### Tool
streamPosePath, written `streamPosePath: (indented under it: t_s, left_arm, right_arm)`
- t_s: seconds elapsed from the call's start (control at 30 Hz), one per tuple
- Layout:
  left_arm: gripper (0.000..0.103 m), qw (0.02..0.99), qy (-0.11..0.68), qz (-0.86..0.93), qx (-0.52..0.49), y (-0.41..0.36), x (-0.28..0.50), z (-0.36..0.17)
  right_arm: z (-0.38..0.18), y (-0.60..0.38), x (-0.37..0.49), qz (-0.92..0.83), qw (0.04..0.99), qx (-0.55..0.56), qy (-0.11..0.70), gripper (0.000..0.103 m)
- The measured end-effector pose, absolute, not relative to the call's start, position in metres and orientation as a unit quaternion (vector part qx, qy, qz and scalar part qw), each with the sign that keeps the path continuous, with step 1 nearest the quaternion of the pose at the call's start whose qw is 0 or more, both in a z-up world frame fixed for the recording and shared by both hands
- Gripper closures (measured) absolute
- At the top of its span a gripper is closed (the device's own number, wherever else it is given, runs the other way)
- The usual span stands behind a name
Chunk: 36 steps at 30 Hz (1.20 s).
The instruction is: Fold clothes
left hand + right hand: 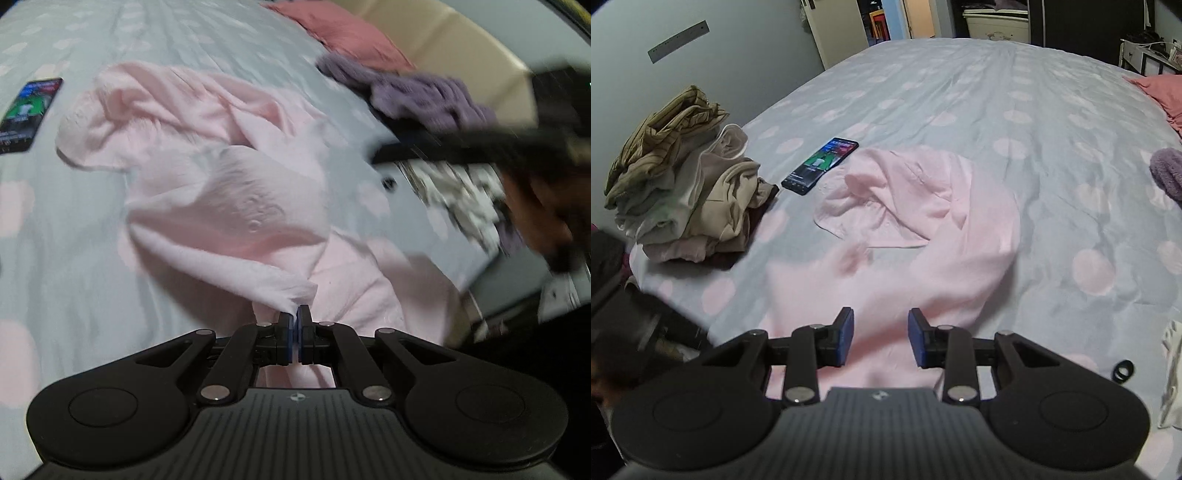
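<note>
The pink shirt [916, 206] lies rumpled on the dotted bed cover [1015, 92], its collar end bunched toward the phone [820, 166] and its lower cloth running back toward the person, so its long axis points roughly from the grippers out across the bed. It is not flat: one part is lifted into a ridge, drawn taut to the left gripper [294, 319], whose blue pads are pressed together on a pinch of the shirt's edge. The right gripper [881, 338] hangs over the near part of the same shirt with its fingers standing apart and nothing between them (pink cloth shows beneath the gap, and whether the pads touch it cannot be told).

So the shirt lies straight ahead of both tools, with the left one already fastened to it and the right one free just above the near hem. Any squaring or folding would likely turn on the right gripper taking a second hold beside the left's.

Farther out, a heap of other clothes [683, 177] sits at the left edge of the bed, a purple fuzzy garment [424, 96] and a darker pink cloth [343, 33] to the right.
</note>
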State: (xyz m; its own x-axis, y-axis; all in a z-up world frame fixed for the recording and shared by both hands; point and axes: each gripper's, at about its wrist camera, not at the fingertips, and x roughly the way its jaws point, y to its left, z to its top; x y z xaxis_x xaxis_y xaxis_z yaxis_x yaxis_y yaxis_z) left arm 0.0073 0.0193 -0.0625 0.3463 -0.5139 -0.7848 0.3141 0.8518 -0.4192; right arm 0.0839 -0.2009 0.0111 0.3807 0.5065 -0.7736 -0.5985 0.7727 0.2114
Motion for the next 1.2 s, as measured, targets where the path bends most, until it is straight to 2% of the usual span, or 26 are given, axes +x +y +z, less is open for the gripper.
streamPosePath:
  t_s: [0.13, 0.27, 0.33, 0.47, 0.57, 0.93, 1.2]
  left_arm:
    - [0.1, 0.803, 0.525, -0.273, -0.07, 0.018, -0.022, -0.056]
    - [0.076, 0.807, 0.539, -0.233, -0.06, 0.031, -0.014, -0.057]
    - [0.072, 0.815, 0.529, -0.221, -0.077, 0.045, -0.008, -0.046]
    - [0.058, 0.834, 0.508, -0.198, -0.086, 0.067, 0.008, -0.025]
    - [0.054, 0.849, 0.491, -0.185, -0.064, 0.077, 0.026, -0.012]
    - [0.053, 0.835, 0.519, -0.156, -0.094, 0.083, 0.097, -0.082]
    - [0.053, 0.844, 0.515, -0.145, -0.019, 0.069, 0.109, -0.102]
  right_arm:
    - [0.003, -0.177, 0.078, 0.352, 0.819, -0.068, 0.449, 0.055]
    - [-0.014, -0.162, 0.068, 0.359, 0.808, -0.094, 0.457, 0.054]
    - [-0.026, -0.158, 0.064, 0.372, 0.802, -0.111, 0.454, 0.054]
    - [-0.056, -0.154, 0.056, 0.388, 0.776, -0.142, 0.476, 0.054]
    - [-0.076, -0.153, 0.05, 0.395, 0.746, -0.164, 0.511, 0.054]
    - [-0.055, -0.16, 0.059, 0.398, 0.738, -0.133, 0.528, 0.049]
    - [-0.061, -0.162, 0.055, 0.416, 0.723, -0.133, 0.535, 0.049]
